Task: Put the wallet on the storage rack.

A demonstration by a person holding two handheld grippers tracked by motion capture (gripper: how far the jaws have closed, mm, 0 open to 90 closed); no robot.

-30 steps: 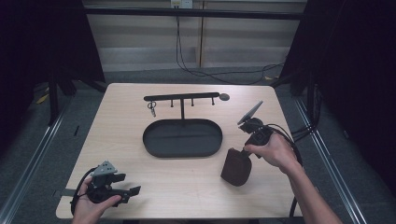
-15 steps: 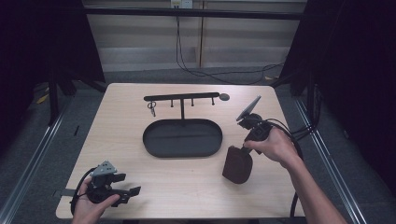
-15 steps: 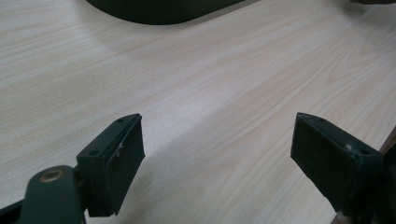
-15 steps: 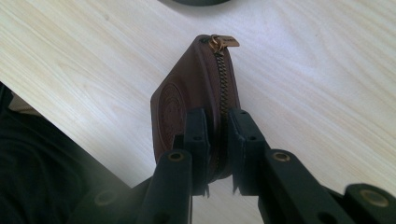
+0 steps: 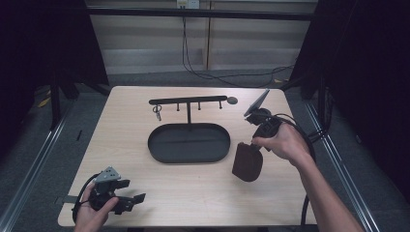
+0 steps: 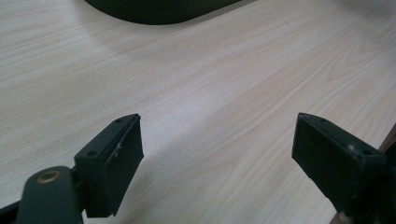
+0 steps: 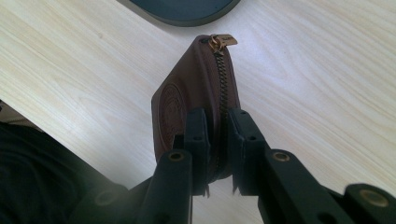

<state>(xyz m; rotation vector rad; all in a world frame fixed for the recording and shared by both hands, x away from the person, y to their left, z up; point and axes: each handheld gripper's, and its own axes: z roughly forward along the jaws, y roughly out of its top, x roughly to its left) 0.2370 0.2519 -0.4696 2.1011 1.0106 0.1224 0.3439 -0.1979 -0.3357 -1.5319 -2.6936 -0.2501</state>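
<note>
1. The black oval tray sits in the middle of the worktop, and nothing lies in it.
2. A black rack stands behind the tray, with a small key ring hanging from one peg.
3. The right gripper pinches a brown wallet between its fingers. The wallet hangs just right of the tray, above the wood.
4. The wallet is smooth leather with a round stamp and a gold zip around its edge. Its lower end is hidden behind the fingers.
5. The left gripper is at the near left corner. Its fingers are spread wide over bare, pale wood.
6. The stamp's marks are too small to read.
</note>
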